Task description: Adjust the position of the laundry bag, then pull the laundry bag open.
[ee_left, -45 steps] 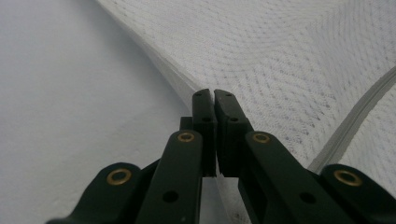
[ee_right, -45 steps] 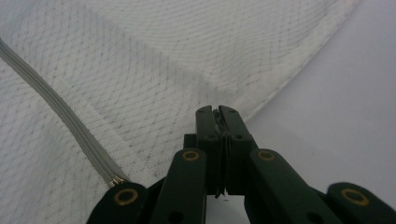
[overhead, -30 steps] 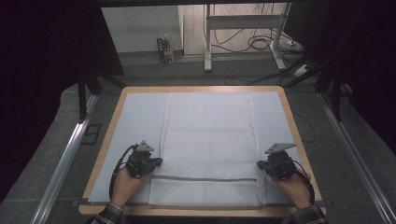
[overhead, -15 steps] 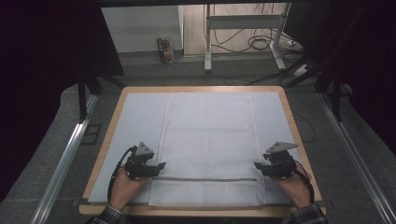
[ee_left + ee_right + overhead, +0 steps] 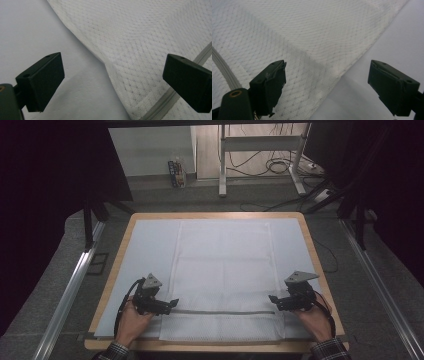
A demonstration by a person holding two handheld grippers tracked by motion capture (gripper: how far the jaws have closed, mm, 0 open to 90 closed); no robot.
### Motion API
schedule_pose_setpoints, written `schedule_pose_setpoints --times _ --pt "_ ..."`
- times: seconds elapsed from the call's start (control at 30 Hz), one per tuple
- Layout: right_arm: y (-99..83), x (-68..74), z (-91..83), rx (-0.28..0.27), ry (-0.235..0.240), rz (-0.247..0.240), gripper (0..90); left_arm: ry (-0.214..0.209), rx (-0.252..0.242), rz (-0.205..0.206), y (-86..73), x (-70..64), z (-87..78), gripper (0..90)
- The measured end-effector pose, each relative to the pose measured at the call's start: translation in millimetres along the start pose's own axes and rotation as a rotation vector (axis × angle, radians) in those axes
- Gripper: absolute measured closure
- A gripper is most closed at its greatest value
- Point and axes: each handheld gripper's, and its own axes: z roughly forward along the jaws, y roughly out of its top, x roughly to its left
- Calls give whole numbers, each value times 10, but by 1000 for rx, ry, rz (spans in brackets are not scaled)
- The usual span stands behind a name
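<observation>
White mesh laundry bag flat mid-counter, long axis near edge to far edge, grey zipper across near end. Left gripper at bag's left side edge, right gripper at right edge — both fingers spread wide, empty, each straddling its edge.

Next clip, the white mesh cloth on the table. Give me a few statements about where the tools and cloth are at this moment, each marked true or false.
1. Both tools are open. True: the left tool and the right tool show wide gaps.
2. The white mesh cloth lies spread flat. True.
3. The left tool is at the cloth's far edge. False: it is at the near left edge.
4. The grey stripe runs near the cloth's far end. False: near end, between the tools.
5. The right tool grips the cloth. False: its jaws straddle the edge, unclosed.
</observation>
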Motion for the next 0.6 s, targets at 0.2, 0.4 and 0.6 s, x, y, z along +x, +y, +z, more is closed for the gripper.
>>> schedule_pose_setpoints --times 0.2,0.4,0.6 --pt "3 3 6 -7 6 -5 103 21 -12 22 -18 9 3 40" --pt "-2 4 23 0 16 -3 75 27 -40 19 -24 32 -17 49" --pt "-7 -3 30 -5 28 10 23 26 -40 27 -31 32 -4 43"
